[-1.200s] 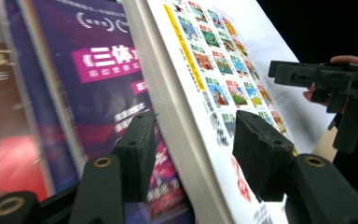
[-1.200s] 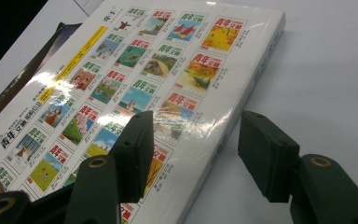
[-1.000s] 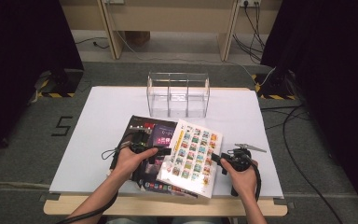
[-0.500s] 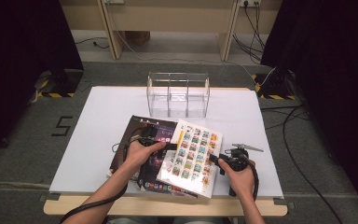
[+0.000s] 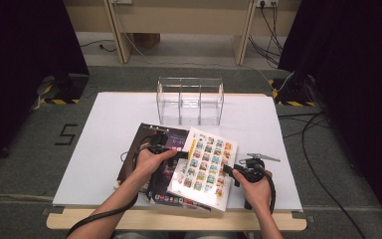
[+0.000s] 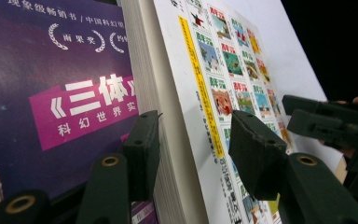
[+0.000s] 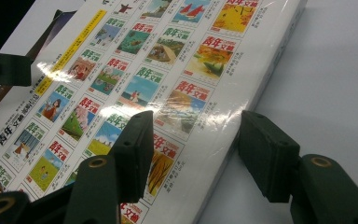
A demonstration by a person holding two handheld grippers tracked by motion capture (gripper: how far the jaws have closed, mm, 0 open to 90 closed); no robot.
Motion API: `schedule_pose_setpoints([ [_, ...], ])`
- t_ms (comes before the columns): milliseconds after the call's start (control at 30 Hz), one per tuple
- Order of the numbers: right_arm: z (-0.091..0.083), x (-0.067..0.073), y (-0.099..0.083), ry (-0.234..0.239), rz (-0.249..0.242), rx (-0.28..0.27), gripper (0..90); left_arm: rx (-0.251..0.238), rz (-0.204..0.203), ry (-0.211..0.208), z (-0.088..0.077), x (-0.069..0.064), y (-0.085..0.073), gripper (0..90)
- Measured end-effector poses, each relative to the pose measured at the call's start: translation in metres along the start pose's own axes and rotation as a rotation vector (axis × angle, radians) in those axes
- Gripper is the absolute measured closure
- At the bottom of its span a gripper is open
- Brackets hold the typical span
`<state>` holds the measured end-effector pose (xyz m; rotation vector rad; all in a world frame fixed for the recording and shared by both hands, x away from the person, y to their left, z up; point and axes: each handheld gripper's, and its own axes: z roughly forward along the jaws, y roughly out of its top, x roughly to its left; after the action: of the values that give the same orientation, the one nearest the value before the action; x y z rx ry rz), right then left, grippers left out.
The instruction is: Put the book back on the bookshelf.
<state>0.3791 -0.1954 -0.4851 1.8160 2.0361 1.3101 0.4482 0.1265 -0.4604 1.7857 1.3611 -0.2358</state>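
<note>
A white book (image 5: 206, 164) with rows of small colourful pictures on its cover lies slanted over a dark purple book (image 5: 144, 137) at the table's near edge. My left gripper (image 5: 179, 154) straddles the white book's page edge. One jaw sits on the purple cover side and the other over the white cover (image 6: 214, 70). These jaws (image 6: 193, 140) have just been closing with the book between them, and I see no firm press. My right gripper (image 5: 227, 171) stands open around the spine edge (image 7: 168, 70), with a gap beside its right pad (image 7: 265, 158).
A clear plastic organizer (image 5: 190, 102) with three compartments stands at the back middle of the white table top (image 5: 104, 129). Cables trail from both grippers toward the person. Bare table (image 7: 335, 70) lies to the right of the books.
My left hand has slid a little toward the white book's left edge and settled lower. The right hand and both books look the same.
</note>
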Motion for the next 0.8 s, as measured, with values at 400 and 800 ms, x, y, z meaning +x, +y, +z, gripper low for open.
schedule_pose_setpoints([
  [400, 0.000, 0.001, -0.001, -0.004, -0.001, 0.002, 45.8, 0.031, -0.044, -0.034, 0.020, -0.018, 0.001, 57.0],
  [800, 0.000, 0.000, 0.000, 0.008, 0.004, 0.011, 45.9, -0.001, -0.086, -0.090, 0.020, -0.013, -0.002, 83.6],
])
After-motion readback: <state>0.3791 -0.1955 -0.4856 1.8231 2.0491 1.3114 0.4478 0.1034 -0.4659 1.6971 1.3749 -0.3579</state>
